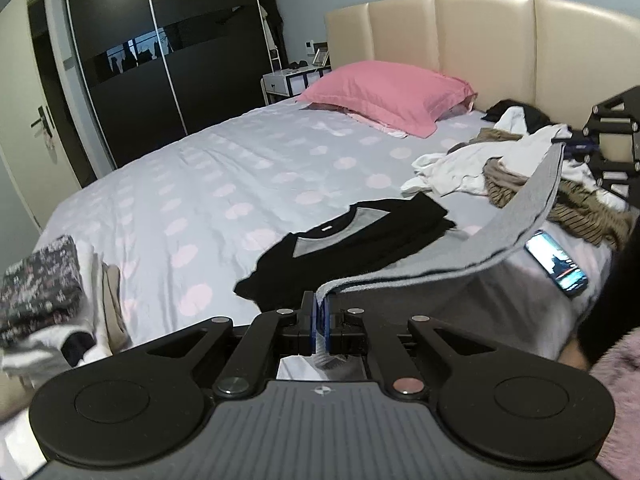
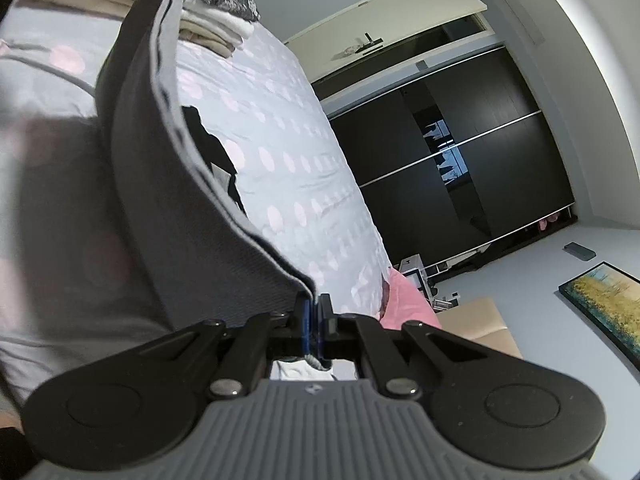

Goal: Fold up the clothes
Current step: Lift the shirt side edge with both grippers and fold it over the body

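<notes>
Both tongs grip the grey cloth [image 1: 460,248] by its edge: left gripper [image 1: 320,320] and right gripper [image 2: 314,320] clenched on it, holding it stretched above the bed [image 1: 200,168]. Soft, light, it sags between holds; corners seem the best grip. Beyond lie a black shirt [image 1: 352,240], an unfolded heap [image 1: 520,168] far right, a folded stack [image 1: 48,292] near left.

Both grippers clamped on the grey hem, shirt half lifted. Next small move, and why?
Probably carry the grey hem forward and lay it toward the black collar. Left gripper and right gripper are both shut on that edge, it hangs taut between them above the bed, and the shirt's upper part lies flat, ready for the fold.
</notes>
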{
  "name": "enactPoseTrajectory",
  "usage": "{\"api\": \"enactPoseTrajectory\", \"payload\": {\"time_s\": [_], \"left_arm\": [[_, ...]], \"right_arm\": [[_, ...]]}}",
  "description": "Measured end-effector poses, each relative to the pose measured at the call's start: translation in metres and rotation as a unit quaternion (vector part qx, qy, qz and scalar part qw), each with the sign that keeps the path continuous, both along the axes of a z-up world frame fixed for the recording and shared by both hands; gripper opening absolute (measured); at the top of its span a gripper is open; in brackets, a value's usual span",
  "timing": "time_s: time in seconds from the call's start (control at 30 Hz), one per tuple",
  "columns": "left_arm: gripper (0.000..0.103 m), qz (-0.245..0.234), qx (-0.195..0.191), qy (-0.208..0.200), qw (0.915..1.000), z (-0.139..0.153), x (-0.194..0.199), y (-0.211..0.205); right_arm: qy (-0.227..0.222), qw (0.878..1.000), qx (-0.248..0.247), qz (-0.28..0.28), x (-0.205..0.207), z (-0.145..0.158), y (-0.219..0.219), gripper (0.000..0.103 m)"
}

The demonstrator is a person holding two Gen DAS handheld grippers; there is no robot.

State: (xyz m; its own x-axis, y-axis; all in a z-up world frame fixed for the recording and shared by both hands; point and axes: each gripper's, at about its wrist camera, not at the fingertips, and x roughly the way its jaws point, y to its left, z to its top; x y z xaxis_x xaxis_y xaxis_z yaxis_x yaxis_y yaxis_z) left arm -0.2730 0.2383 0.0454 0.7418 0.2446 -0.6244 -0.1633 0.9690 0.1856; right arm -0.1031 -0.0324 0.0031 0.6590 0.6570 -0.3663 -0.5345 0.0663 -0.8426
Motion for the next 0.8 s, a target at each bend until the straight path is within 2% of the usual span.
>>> {"api": "enactPoseTrajectory", "payload": {"time_s": [0.1,0.27,0.47,0.57,0.73,0.8], "left_arm": [[0.002,-0.006,0.013,0.011,0.9998,0.000,0.020,0.013],[0.002,-0.017,0.042,0.044,0.9980,-0.009,0.065,0.035],[0.002,-0.011,0.051,0.087,0.9948,-0.037,0.123,0.069],[0.002,-0.005,0.042,0.108,0.9933,-0.054,0.152,0.089],[0.002,0.010,0.041,0.138,0.9895,-0.084,0.197,0.117],[0.002,0.020,0.038,0.148,0.9881,-0.097,0.214,0.128]], "right_arm": [[0.005,1.000,-0.001,-0.004,0.018,-0.001,0.015,0.004],[0.038,0.999,-0.003,-0.016,0.060,-0.005,0.052,0.004],[0.089,0.995,-0.022,-0.034,0.118,-0.022,0.110,0.004],[0.114,0.992,-0.037,-0.041,0.145,-0.036,0.147,0.004],[0.200,0.975,-0.041,-0.086,0.199,-0.060,0.191,0.004],[0.220,0.969,-0.042,-0.103,0.216,-0.072,0.205,0.004]]}}
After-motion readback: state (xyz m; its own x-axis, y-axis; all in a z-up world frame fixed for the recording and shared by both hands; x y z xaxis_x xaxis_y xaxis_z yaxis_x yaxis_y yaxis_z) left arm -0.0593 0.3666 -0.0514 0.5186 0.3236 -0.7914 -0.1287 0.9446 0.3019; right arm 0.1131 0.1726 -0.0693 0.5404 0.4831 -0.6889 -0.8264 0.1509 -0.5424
